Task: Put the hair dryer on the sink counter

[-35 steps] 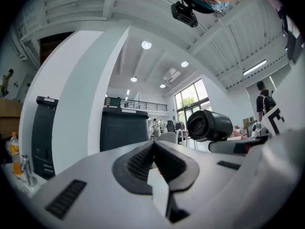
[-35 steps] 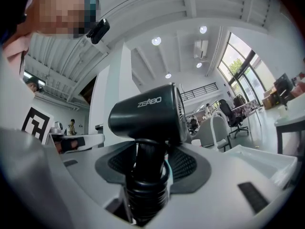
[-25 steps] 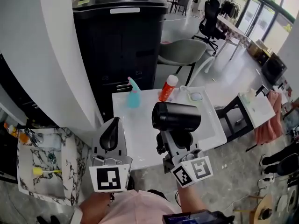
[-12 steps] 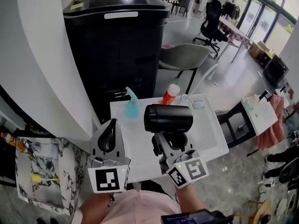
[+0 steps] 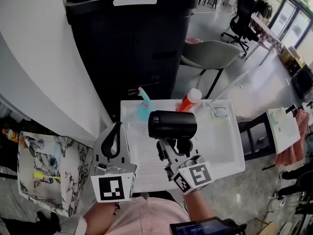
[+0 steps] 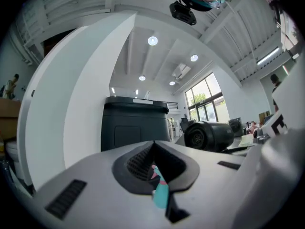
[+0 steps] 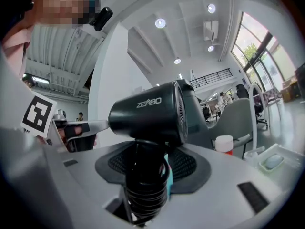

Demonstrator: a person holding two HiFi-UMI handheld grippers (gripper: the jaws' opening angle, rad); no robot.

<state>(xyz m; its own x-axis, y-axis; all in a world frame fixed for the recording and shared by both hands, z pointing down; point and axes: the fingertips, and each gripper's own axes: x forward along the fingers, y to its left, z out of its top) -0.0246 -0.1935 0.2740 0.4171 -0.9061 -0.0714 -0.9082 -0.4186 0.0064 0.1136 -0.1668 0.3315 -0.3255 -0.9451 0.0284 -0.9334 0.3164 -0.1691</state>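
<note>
Drifting left above the white table [image 5: 220, 146] since a second ago, the hair dryer [image 5: 172, 125] rides in the right gripper [image 5: 173, 149], jaws clamped on its handle [image 7: 143, 175], left gripper [image 5: 116, 142] closed on nothing: mid-carry by the look of it, needing a further swing past the table's left edge to the sink counter [image 5: 78, 175].

My right gripper [image 5: 168, 148] moves the hair dryer [image 5: 172, 125] a little to the left, closer to the left gripper [image 5: 116, 138] and the blue spray bottle [image 5: 144, 107]. The orange bottle [image 5: 190, 101] now stands over the barrel's right end, not its left part.
</note>
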